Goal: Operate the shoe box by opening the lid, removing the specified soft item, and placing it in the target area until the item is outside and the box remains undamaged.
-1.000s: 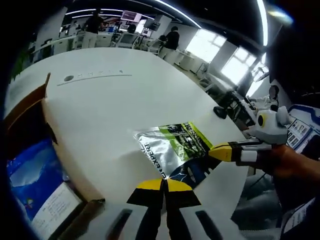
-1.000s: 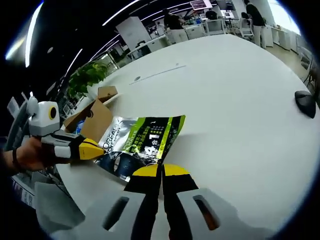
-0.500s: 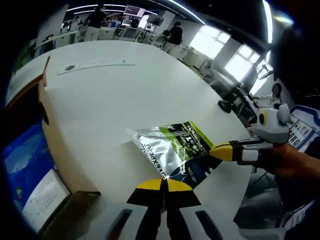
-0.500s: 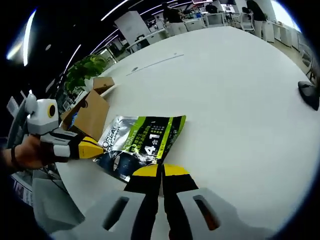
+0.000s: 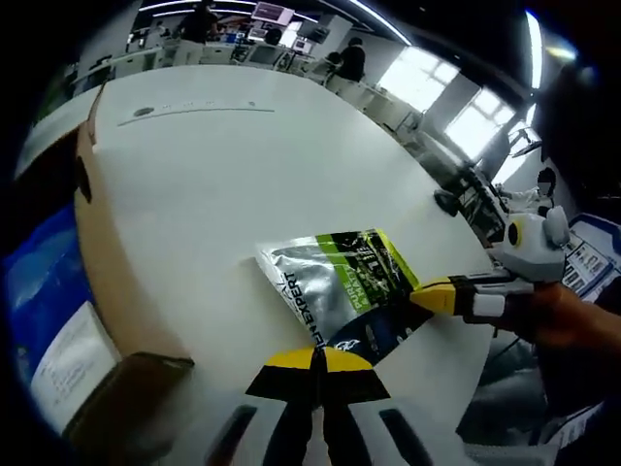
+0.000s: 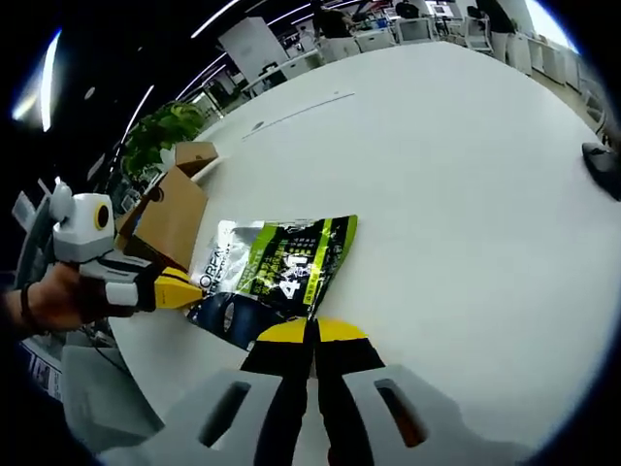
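Both my grippers are clamped on the pouch (image 5: 342,288): left gripper (image 5: 317,360) and right gripper (image 6: 312,333) pinch opposite edges over the white table (image 6: 466,194), shoe box (image 6: 170,218) just leftward.

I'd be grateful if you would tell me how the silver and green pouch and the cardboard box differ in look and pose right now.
The pouch is glossy silver, green and dark with printed lettering; the box is plain brown cardboard outside, with blue printing inside in the left gripper view. The pouch lies flat and thin; the box stands tall with its flap open. Both grippers, the left and the right, are shut on the pouch's edges; neither touches the box. Both things rest on the white table.
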A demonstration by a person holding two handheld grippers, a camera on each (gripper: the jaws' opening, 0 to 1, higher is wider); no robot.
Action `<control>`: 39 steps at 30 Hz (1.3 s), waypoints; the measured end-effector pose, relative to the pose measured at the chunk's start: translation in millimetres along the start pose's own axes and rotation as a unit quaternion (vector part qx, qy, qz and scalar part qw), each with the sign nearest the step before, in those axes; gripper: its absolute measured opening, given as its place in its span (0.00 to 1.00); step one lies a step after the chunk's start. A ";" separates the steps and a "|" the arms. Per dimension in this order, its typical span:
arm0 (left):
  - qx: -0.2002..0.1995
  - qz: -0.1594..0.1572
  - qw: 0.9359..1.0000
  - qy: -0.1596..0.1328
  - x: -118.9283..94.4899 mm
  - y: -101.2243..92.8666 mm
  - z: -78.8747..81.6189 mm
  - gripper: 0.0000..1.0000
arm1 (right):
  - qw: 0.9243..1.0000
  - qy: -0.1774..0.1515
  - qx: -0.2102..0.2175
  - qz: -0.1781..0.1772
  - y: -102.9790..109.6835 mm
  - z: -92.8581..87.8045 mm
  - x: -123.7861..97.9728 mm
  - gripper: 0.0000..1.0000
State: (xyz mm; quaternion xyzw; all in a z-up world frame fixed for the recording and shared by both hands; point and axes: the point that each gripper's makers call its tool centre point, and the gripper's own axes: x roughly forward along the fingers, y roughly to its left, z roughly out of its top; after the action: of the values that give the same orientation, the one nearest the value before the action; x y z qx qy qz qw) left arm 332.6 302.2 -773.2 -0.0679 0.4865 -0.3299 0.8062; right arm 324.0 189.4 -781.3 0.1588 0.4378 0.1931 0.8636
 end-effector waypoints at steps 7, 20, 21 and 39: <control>-0.007 0.000 1.000 0.000 1.8 1.5 -1.6 0.00 | 1.000 -0.003 0.006 0.002 -1.9 4.4 1.9 0.00; 0.002 0.016 1.000 -0.008 4.4 8.8 10.9 0.01 | 1.000 -0.009 0.008 -0.005 -4.0 20.9 10.0 0.01; 0.002 0.018 1.000 -0.008 4.0 10.2 11.4 0.01 | 1.000 -0.009 0.006 -0.004 -3.5 21.7 10.2 0.01; 0.026 0.023 0.999 -0.007 -8.8 16.7 9.9 0.05 | 1.000 -0.010 -0.023 -0.011 -1.2 21.1 5.3 0.07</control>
State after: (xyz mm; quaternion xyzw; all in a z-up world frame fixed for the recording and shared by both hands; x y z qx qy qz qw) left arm 345.9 318.4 -768.7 -0.0381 0.4736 -0.3236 0.8182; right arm 344.4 188.6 -773.6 0.1357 0.4261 0.1920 0.8736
